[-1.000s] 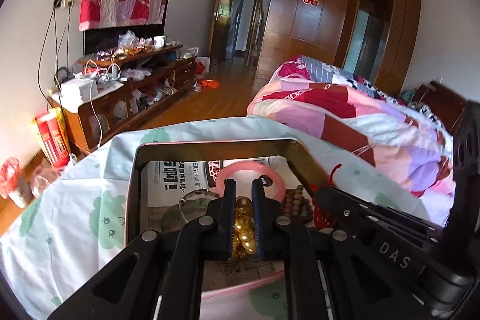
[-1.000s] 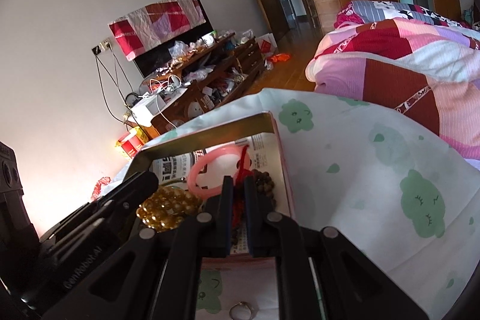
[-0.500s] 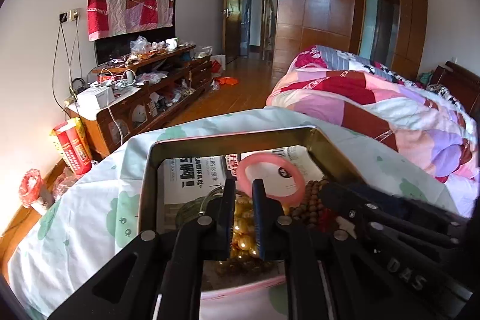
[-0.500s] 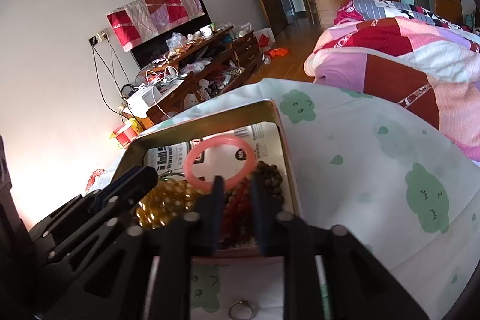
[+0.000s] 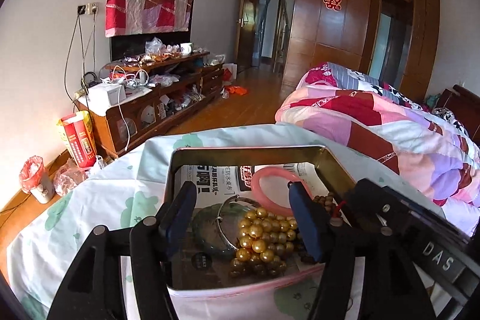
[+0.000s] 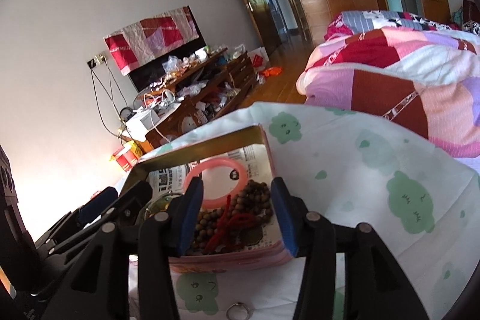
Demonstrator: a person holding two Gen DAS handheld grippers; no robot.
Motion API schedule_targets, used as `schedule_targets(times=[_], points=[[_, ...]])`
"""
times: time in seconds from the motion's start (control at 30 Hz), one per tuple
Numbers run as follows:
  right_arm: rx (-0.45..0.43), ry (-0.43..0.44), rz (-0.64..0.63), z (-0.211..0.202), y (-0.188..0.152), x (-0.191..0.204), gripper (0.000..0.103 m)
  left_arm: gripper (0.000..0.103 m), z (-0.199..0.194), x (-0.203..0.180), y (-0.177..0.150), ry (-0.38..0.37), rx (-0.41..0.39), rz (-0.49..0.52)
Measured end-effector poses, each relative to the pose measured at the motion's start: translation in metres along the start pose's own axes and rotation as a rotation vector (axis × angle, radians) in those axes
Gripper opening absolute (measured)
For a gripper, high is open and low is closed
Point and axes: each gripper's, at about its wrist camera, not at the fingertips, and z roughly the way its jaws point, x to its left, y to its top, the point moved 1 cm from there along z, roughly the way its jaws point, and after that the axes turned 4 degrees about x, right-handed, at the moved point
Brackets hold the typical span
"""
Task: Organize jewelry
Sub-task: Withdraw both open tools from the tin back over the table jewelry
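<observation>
Nearest, a small ring (image 6: 238, 310) lies on the cloud-print cloth (image 6: 360, 170), outside the tin and in front of it. Left gripper (image 5: 243, 219): jaws have just been opening, now spread wide, nothing gripped; the gold bead strand (image 5: 264, 239) it was clamped on a second ago lies heaped on the tin floor between them. Right gripper (image 6: 237, 218): jaws likewise just opening, about half apart, empty; the brown wooden beads with red cord (image 6: 237, 215) rest in the tin below. Both strands released into the metal tin (image 5: 249, 150), so two pieces count as stowed. Beside the gold beads, a green bangle (image 5: 210, 233); farther back a pink bangle (image 5: 276, 188) on the newspaper lining (image 5: 210, 179). Probably the ring is next.
</observation>
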Motion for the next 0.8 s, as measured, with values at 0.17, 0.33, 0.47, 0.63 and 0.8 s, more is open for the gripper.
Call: schedule_targets(times=[0.17, 0.33, 0.47, 0.63, 0.8], points=[[-0.056, -0.084, -0.021, -0.016, -0.002, -0.001, 0.050, 0.065, -0.013, 0.001, -0.009, 0.038, -0.019, 0.025], [-0.075, -0.129, -0.021, -0.030, -0.008, -0.005, 0.050, 0.065, -0.025, 0.003, -0.019, 0.030, -0.014, 0.020], [-0.053, -0.138, 0.001, -0.034, -0.015, -0.011, 0.050, 0.065, -0.032, 0.002, -0.029, 0.038, -0.002, 0.028], [-0.055, -0.148, 0.001, -0.044, -0.023, -0.013, 0.050, 0.065, -0.044, 0.004, -0.039, 0.035, 0.010, 0.017], [-0.056, -0.181, 0.024, -0.055, -0.030, -0.023, 0.050, 0.065, -0.062, 0.024, -0.050, -0.020, 0.049, -0.074]])
